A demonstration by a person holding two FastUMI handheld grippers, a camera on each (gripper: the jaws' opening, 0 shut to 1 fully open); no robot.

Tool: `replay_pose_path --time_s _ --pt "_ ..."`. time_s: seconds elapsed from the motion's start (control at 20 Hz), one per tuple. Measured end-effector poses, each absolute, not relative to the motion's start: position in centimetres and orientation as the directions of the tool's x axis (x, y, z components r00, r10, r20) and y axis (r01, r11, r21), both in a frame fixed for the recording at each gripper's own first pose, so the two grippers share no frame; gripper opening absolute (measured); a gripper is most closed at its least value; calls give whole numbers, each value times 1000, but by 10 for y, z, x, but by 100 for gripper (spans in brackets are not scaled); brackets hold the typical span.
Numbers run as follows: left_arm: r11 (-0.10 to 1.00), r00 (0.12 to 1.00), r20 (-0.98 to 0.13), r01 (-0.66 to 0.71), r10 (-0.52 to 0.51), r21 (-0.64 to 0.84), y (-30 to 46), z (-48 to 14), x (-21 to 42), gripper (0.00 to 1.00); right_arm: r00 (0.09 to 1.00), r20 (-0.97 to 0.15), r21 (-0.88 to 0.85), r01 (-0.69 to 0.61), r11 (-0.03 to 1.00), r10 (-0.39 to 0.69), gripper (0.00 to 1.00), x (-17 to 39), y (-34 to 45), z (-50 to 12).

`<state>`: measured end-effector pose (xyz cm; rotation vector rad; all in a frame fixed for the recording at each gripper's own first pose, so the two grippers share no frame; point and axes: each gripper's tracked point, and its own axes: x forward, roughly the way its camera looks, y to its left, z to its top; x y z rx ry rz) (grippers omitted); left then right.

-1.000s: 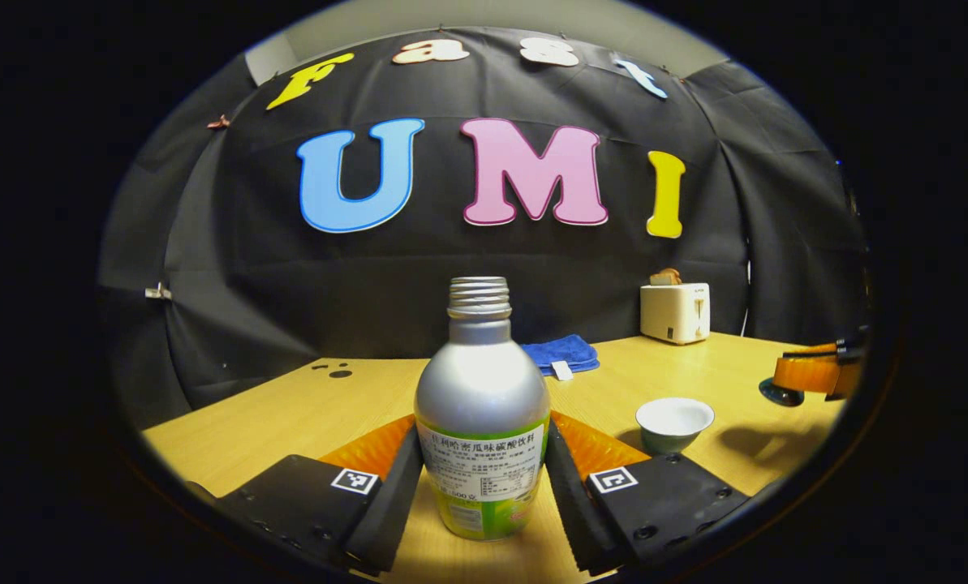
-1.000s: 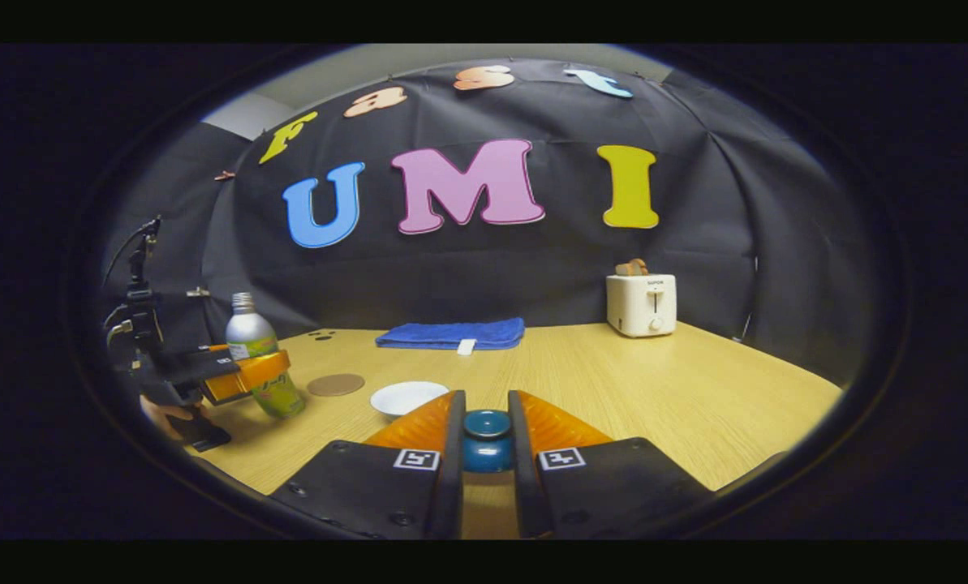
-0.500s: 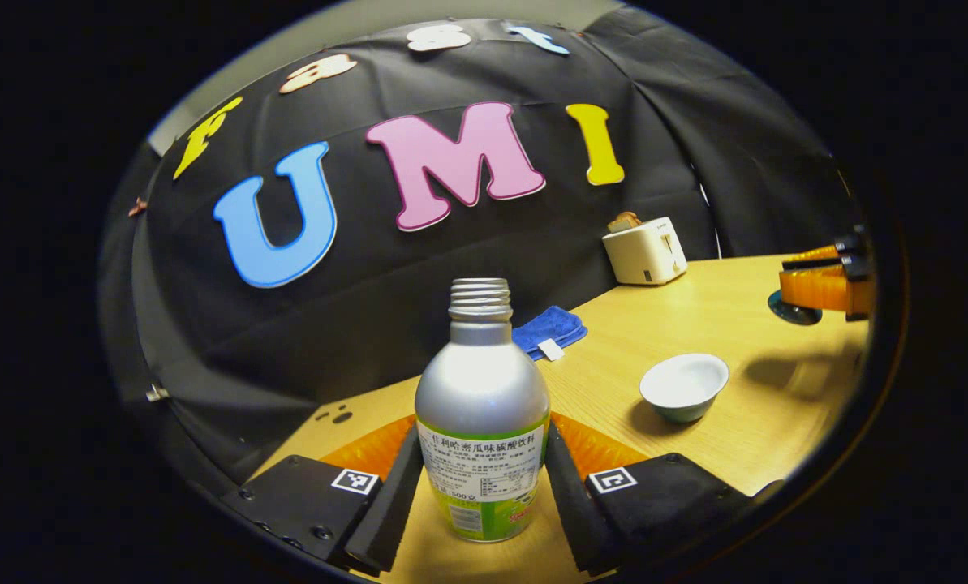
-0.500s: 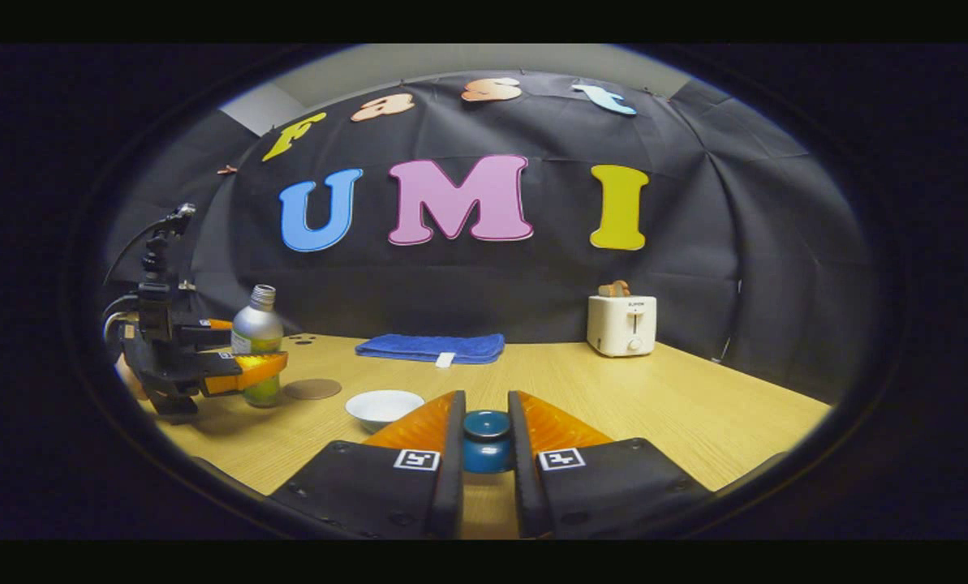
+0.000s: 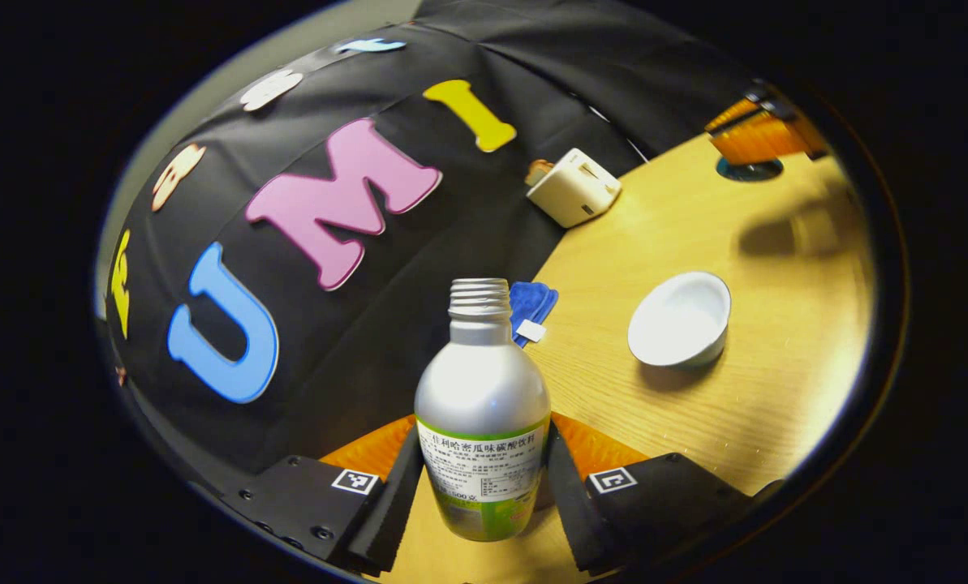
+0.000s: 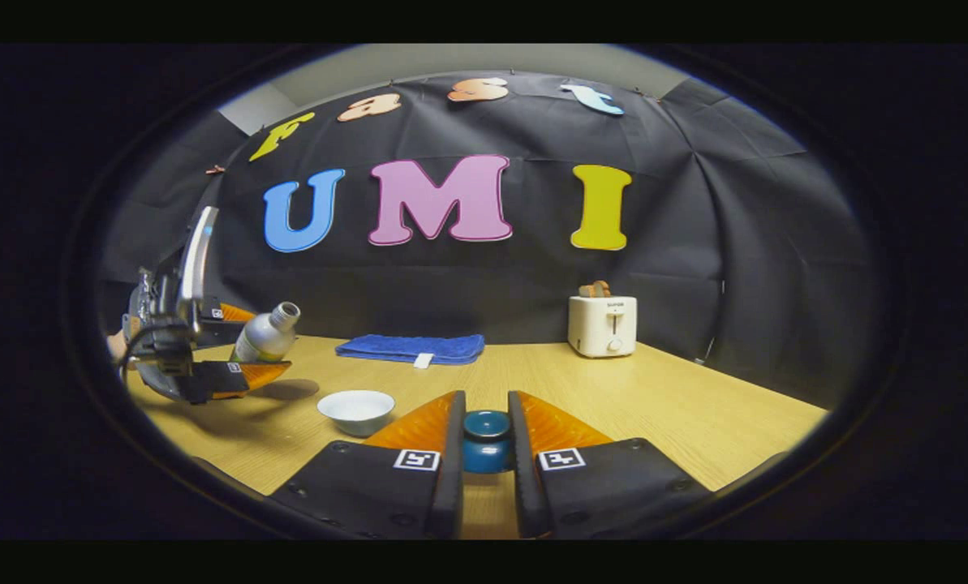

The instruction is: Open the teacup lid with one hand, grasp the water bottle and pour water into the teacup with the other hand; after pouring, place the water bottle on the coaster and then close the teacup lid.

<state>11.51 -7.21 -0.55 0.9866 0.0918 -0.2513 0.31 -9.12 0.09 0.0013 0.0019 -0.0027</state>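
Two grippers are loaded: the water bottle [image 5: 482,422] is clamped, tilted, in the left gripper [image 5: 482,487] above the desk's [image 6: 694,405] left edge beside the uncovered teacup [image 6: 357,410]; the lid [image 6: 487,442] is pinched by the right gripper [image 6: 485,462] at the front edge.

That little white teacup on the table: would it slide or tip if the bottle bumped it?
The teacup looks small and light, so it would probably slide on the smooth table. Its wide, low bowl suggests it would hardly tip. It looks ceramic, likely chippable. The tilted bottle in the left tool hangs apart from it.
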Motion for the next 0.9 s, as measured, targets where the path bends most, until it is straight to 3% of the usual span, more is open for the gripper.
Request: replay_pose_path --time_s 0.15,0.2,0.25,0.3,0.45,0.5,0.6,0.7,0.75,0.9 --pt "439 948 -261 317 -184 841 -83 -18 116 79 1000 -2 2 20 1000 -20 29 3 -95 1" --pt "389 945 -268 322 -188 863 -87 -18 117 79 1000 -2 1 15 1000 -15 24 3 -93 1" --pt "334 943 -273 323 -188 886 -88 -18 118 79 1000 -2 1 9 1000 -9 29 2 -92 1" --pt "282 942 -279 323 -187 904 -88 -19 118 79 1000 -3 2 4 1000 -4 24 2 -91 1" --pt "154 939 -298 325 -172 933 -90 -19 121 79 1000 -3 2 -1 1000 1 24 2 -92 1" --pt "112 938 -306 325 -163 939 -90 -19 122 79 1000 -2 4 -2 1000 2 29 2 -92 1" --pt "33 935 -320 329 -156 944 -89 -19 119 79 1000 -3 3 -8 1000 8 24 1 -93 1" --pt "-24 930 -336 336 -150 942 -90 -20 118 79 1000 -3 3 -9 1000 9 24 -1 -95 1" --pt "-53 929 -340 336 -146 941 -91 -19 119 80 1000 -3 5 -7 1000 7 29 -1 -98 1" --pt "-130 923 -366 350 -122 928 -93 -22 117 80 1000 -4 7 -6 1000 6 24 -2 -100 1"
